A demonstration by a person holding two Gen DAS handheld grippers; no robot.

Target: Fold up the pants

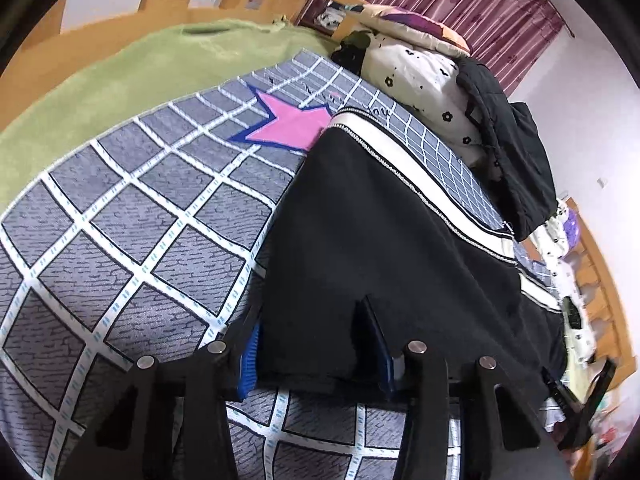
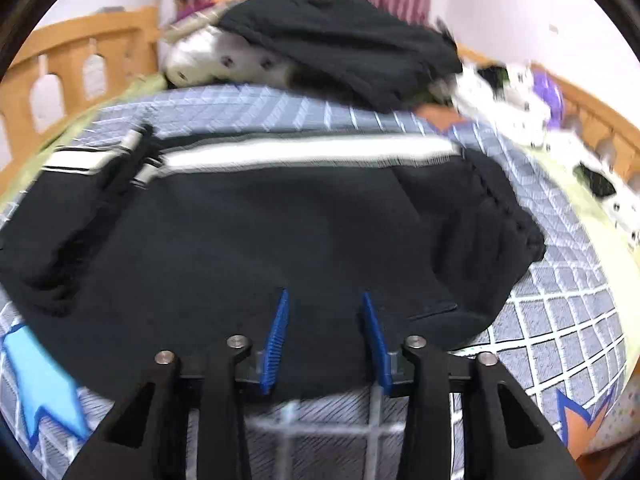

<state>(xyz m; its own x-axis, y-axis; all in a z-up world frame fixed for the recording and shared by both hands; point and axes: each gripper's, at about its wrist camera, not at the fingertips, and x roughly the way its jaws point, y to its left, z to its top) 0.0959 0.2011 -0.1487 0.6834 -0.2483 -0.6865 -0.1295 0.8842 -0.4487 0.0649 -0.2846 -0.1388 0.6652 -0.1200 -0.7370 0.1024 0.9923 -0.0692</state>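
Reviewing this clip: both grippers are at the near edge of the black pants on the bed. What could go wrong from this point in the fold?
1. The left gripper straddles the hem of the black pants with visible slack; it might catch only the top layer, so the fold would drag unevenly.
2. The right gripper is open over the cloth in a blurred frame; closing now may miss the edge.
3. The waistband end lies bunched, so a fold could trap wrinkles.
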